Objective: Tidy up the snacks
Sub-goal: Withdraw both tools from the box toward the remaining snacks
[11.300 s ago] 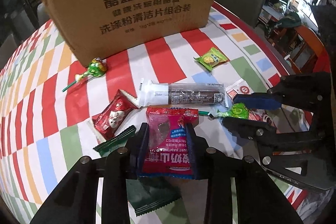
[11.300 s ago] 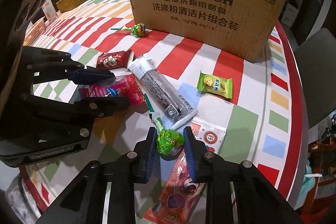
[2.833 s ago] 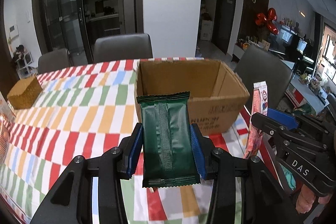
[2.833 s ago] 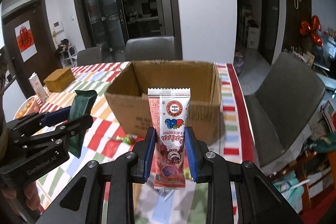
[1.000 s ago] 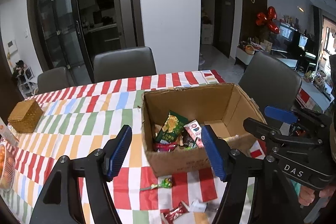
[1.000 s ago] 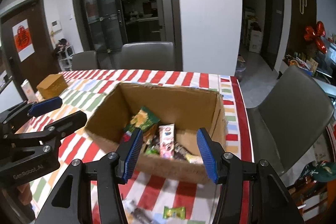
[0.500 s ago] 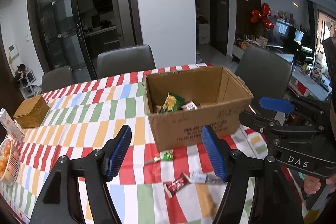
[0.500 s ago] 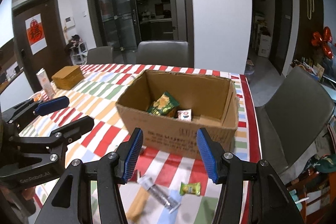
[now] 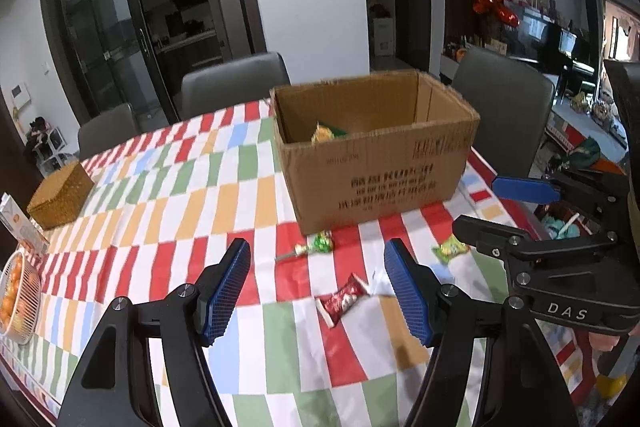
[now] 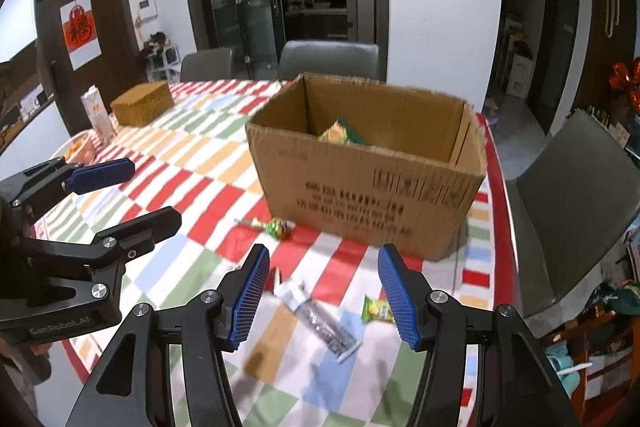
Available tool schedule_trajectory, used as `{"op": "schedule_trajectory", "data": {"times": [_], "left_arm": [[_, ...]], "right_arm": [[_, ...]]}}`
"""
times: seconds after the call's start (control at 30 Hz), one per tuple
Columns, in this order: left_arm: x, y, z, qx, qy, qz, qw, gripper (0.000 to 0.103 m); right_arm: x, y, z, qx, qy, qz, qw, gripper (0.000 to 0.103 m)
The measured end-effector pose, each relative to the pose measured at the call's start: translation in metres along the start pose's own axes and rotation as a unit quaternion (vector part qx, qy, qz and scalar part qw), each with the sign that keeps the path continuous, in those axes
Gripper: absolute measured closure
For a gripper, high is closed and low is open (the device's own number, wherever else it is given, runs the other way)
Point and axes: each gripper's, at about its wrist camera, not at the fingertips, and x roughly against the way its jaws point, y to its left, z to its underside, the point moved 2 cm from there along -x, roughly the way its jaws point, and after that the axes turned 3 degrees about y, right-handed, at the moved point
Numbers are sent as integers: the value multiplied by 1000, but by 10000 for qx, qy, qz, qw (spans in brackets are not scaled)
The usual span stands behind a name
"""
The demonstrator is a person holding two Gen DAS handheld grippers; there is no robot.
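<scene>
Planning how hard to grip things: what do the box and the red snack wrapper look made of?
Box: corrugated cardboard, matte brown, with a ragged fluted rim and printed text. Red snack wrapper: probably thin plastic film or foil, glossy, with crimped white ends; blur leaves it uncertain.

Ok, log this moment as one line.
left jaws: open, empty | right jaws: opening, empty | box: some snacks inside | table: lollipop, red candy, bar, green candy
</scene>
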Motion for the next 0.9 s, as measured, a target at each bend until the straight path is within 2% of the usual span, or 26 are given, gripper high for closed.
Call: {"op": "schedule_trajectory", "data": {"times": [0.47,0.9], "left_arm": [[-42,0,37,-23,603,162,9980,34],[-101,5,56,-75,1209,492,9914,34]], "right_arm": [[-46,7,37,199,802,-22,9966,45],[-90,9,52,372,1373,132,9897,45]]}}
